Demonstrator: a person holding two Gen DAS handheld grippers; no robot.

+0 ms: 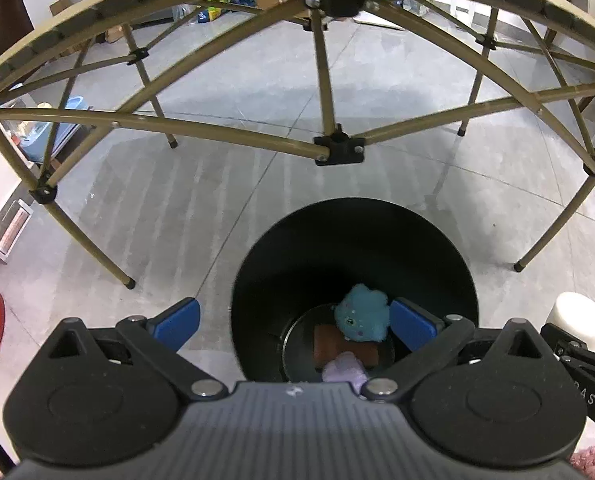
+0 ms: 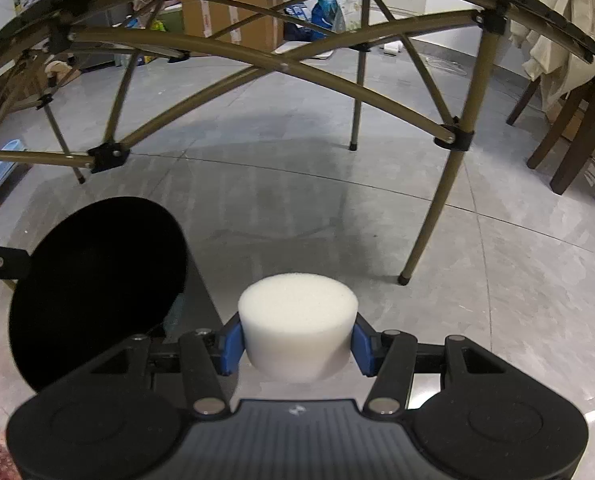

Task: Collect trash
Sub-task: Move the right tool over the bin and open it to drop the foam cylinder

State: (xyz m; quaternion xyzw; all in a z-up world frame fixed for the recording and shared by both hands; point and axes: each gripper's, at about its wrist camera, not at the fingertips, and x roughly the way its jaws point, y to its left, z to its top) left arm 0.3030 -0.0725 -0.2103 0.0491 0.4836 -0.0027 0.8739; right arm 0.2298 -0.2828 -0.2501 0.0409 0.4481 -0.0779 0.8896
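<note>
My right gripper clamps a white foam cylinder between its blue pads, low centre of the right wrist frame; the foam is matte, fine-pored, flat-topped, slightly tapered downward. The black bin sits at lower left there. My left gripper stands wide and empty above the bin's mouth; inside lie a teal plush toy, a brown block and something lilac.

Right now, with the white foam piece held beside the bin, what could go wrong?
1. The right gripper holds the white foam cylinder right of the black bin; released here, it would probably land on the floor.
2. The open left gripper hovers over the bin and may obstruct the drop.
</note>
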